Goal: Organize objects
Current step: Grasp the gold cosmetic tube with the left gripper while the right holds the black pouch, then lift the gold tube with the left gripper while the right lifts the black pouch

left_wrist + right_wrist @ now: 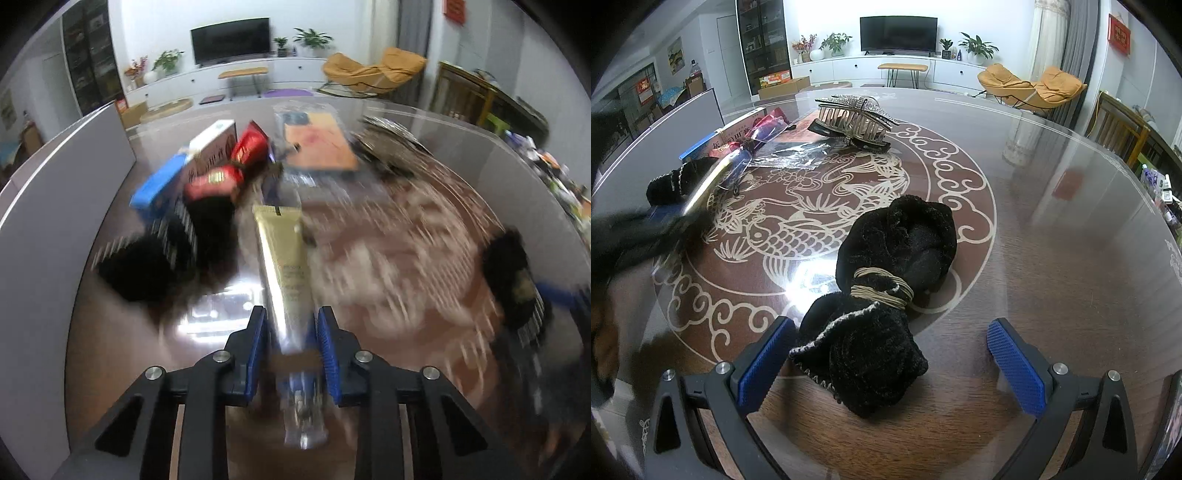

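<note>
Each camera sits behind its gripper, low over the surface [1052, 229], looking forward toward the TV [898, 34] wall. The left view is motion-blurred. Both views share the box pile [173, 177], the hair claw [851, 123] and the living room behind.

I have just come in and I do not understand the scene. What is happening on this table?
A person is tidying small things with two handheld grippers. The left gripper is shut on a gold tube, held above the table. The right gripper is open around a black pouch lying on the table. Boxes and a hair clip lie farther back.
</note>
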`<state>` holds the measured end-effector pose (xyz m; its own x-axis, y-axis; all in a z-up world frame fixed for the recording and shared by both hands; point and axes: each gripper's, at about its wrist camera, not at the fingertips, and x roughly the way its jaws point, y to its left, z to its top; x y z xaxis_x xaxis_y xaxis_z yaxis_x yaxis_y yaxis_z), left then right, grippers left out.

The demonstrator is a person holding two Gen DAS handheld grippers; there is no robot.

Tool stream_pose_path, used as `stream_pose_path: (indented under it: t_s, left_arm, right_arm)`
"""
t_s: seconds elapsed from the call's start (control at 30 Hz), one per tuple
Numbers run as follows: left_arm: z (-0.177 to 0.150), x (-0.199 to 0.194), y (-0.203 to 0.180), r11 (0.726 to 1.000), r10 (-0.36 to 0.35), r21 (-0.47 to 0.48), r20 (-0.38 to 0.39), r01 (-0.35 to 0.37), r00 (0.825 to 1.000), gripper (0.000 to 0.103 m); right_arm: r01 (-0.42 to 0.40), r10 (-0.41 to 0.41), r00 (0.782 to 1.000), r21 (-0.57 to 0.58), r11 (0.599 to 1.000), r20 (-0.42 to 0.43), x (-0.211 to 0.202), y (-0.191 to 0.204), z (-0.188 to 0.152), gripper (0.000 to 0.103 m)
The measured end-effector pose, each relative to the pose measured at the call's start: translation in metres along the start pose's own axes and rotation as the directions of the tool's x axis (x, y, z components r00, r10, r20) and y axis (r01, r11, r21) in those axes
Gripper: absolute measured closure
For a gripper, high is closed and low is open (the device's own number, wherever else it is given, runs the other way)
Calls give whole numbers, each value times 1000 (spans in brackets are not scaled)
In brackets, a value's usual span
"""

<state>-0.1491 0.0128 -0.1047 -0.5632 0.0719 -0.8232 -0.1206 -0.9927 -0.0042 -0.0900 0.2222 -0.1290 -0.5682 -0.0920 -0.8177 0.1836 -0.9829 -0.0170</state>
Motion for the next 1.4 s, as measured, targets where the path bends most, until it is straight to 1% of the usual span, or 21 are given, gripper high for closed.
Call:
stream_pose_path:
  t_s: [0.07, 0.13, 0.17, 0.2, 0.23, 0.27, 0.3, 0.37, 0.4, 0.43, 0.47, 0.97, 1.03, 1.07, 1.1, 1.13, 1.17, 1.23, 1.3, 1.37, 1.4]
  left_arm:
    - [-27, -19, -6, 999, -19, 34, -1, 19, 1000, 75]
    - [-47, -33, -7, 998, -30, 49, 4, 30, 1000, 74]
    - [-53, -37, -8, 998, -30, 55, 10, 30, 999, 71]
    - [-60, -41, -10, 998, -25, 62, 20, 24, 999, 66]
    - [-64, -42, -10, 998, -10, 66, 31, 8, 999, 45]
    - [-66, -42, -9, 998, 3, 66, 32, -5, 999, 20]
    - [-68, -40, -8, 998, 8, 63, 28, -10, 1000, 13]
    - [-71, -39, -3, 999, -17, 28, 20, 17, 1000, 10]
    - [-69, -37, -3, 1000, -13, 25, 18, 13, 1000, 7]
    - [-68, -35, -4, 1000, -12, 24, 8, 12, 1000, 0]
    - [-70, -35, -4, 999, -16, 28, -2, 16, 1000, 0]
    - [-73, -35, -4, 999, -21, 24, 2, 21, 1000, 0]
    - [-71, -35, -4, 999, -18, 29, -20, 18, 1000, 0]
    - [-72, -37, -5, 1000, -14, 28, -15, 14, 1000, 17]
    - [-72, -41, -6, 999, -16, 34, 6, 16, 1000, 31]
    - [-73, -44, -8, 999, -23, 49, 19, 22, 1000, 56]
    - [-73, -46, -9, 998, -27, 58, 22, 26, 999, 75]
    - [-75, -48, -9, 998, -29, 52, 28, 28, 999, 76]
    - [-78, -51, -5, 999, -47, 26, 39, 46, 998, 76]
    - [-83, -58, -2, 998, -62, -4, 69, 62, 996, 76]
    - [-85, -63, -1, 998, -63, -14, 88, 65, 994, 76]
  right_arm:
    - [0, 0, 1000, 0, 1000, 0, 0, 0, 0, 0]
    - [1, -1, 1000, 0, 1000, 0, 0, 0, 0, 0]
    - [1, -1, 1000, 0, 1000, 1, 0, 0, 0, 0]
    - [2, -2, 1000, -1, 1000, 1, 0, 0, 0, 0]
    - [2, -2, 1000, -1, 1000, 2, -1, 0, -1, 0]
    - [3, -3, 1000, -2, 1000, 2, -1, 0, -1, 0]
    - [6, -6, 1000, 1, 1000, 2, -1, -1, -1, 0]
    - [11, -11, 1000, 11, 1000, 2, -2, -2, -1, 0]
    - [9, -9, 1000, 17, 1000, 0, -2, -4, -1, 0]
    - [11, -11, 1000, 21, 1000, 0, -3, -4, -1, 0]
    - [12, -12, 1000, 21, 1000, 0, -3, -4, -1, 0]
    - [12, -13, 1000, 22, 1000, 1, -2, -4, -1, 0]
    - [12, -12, 1000, 23, 1000, 1, -2, -3, -1, 0]
    - [12, -12, 1000, 23, 1000, 0, -2, -3, -1, 0]
    - [6, -6, 1000, 23, 1000, 1, -3, -4, -1, 0]
    - [-7, 7, 1000, 22, 1000, 1, -3, -6, -1, 0]
    - [-26, 26, 1000, 22, 999, -5, -3, -8, -1, 0]
    - [-99, 101, 994, 38, 994, -47, -6, -16, 4, 0]
    - [-176, 186, 979, 113, 978, -88, -9, -28, 10, 1]
    - [-199, 219, 969, 167, 966, -110, -12, -33, 18, 8]
    - [-203, 228, 965, 181, 962, -131, -11, -30, 24, 10]
